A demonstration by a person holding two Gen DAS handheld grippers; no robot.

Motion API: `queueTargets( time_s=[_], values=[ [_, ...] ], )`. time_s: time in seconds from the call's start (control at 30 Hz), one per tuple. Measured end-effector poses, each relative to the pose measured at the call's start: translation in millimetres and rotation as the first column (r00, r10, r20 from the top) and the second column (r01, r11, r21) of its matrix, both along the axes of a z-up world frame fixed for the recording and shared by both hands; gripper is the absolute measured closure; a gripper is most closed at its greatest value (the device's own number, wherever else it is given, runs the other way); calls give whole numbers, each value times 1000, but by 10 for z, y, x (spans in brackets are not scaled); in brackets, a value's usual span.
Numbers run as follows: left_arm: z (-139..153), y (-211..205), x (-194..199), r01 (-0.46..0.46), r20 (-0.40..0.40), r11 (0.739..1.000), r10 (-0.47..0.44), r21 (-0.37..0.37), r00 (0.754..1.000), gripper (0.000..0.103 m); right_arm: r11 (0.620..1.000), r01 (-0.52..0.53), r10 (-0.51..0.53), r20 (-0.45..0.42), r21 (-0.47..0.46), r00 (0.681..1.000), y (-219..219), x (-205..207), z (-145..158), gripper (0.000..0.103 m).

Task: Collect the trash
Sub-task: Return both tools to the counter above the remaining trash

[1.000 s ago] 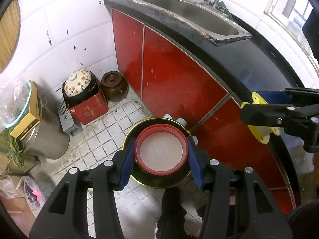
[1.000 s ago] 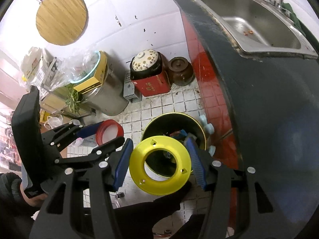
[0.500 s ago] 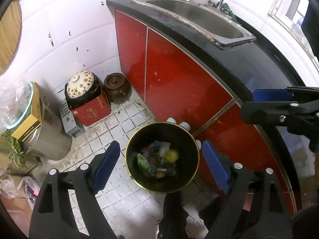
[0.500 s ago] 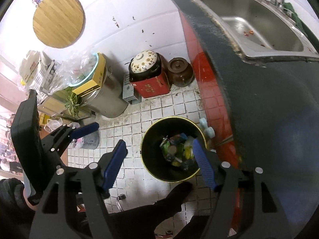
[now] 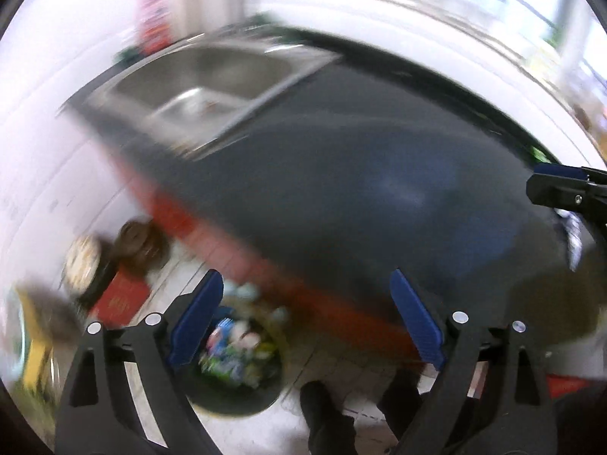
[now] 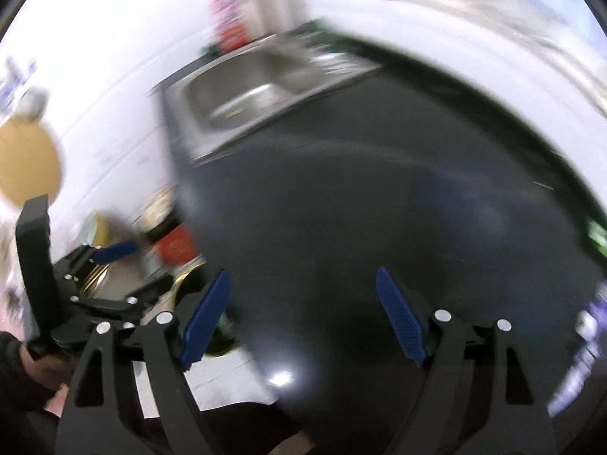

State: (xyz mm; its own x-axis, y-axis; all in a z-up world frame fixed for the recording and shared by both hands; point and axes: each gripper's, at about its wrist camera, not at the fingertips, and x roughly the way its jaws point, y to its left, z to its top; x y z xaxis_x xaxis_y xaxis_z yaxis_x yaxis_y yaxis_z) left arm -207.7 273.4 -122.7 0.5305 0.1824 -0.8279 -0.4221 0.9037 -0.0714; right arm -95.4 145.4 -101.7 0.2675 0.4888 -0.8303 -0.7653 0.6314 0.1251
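Note:
Both views are motion-blurred. The black trash bin (image 5: 239,371) with colourful trash inside stands on the tiled floor at the lower left of the left wrist view; its gold rim shows in the right wrist view (image 6: 182,284). My left gripper (image 5: 303,326) is open and empty, above the counter's edge. It also shows in the right wrist view (image 6: 106,265) at the left. My right gripper (image 6: 299,318) is open and empty over the dark countertop. One of its fingers (image 5: 561,185) shows at the right edge of the left wrist view.
A dark countertop (image 5: 360,174) with a steel sink (image 5: 212,76) fills the middle; red cabinet fronts (image 5: 212,235) are below. A patterned pot (image 5: 81,261), a brown jar (image 5: 136,242) and a red box (image 5: 121,299) sit on the floor. A round wooden board (image 6: 26,167) hangs on the wall.
Both grippers opened and dropped a red-rimmed lid and a yellow ring into the bin. Since then both have swung up and toward the countertop, staying open.

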Motion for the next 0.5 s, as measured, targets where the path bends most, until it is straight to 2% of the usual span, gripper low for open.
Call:
queueTargets(
  time_s=[0.1,0.17,0.33,0.5],
  values=[
    [124,-465,578,156,22,988,-157,17,987,16,985,171,-171,55,11,984,-751,255,148,25],
    [181,-758,872,234,38,972,-234,23,971,16,957,289,-290,81,20,954,-1306,388,221,25],
    [282,-1629,1540,423,55,905,-424,28,904,15,877,479,-480,96,29,872,-2342,532,263,25],
    [220,-2226,1843,543,34,839,-544,32,838,15,807,589,-590,84,34,803,-3030,582,171,25]
  ],
)
